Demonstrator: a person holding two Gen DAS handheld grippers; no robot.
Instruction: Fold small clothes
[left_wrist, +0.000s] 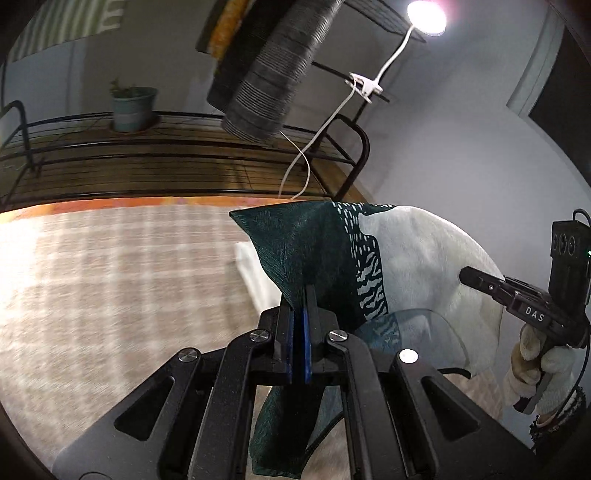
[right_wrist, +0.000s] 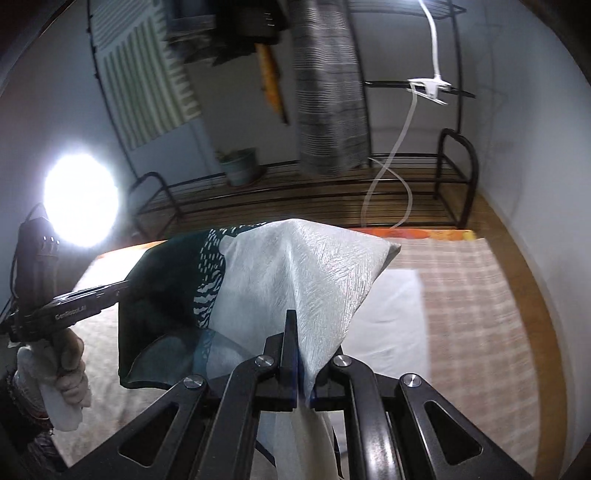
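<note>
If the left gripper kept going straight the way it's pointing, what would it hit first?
The left gripper already pinches the green-and-white cloth; beyond it, probably the checked bedcover, though depth is unclear.

Cloth held up between two grippers, above the bed.

The cloth (left_wrist: 332, 258) hangs mid-frame, the left gripper (left_wrist: 301, 295) at one corner, the right gripper (right_wrist: 295, 325) at the other. The bed (left_wrist: 110, 277) lies below it. Behind, a rack (left_wrist: 166, 158) carries a plant pot (left_wrist: 131, 109) at upper left; a hanging towel (left_wrist: 273, 70) drapes above it.
</note>
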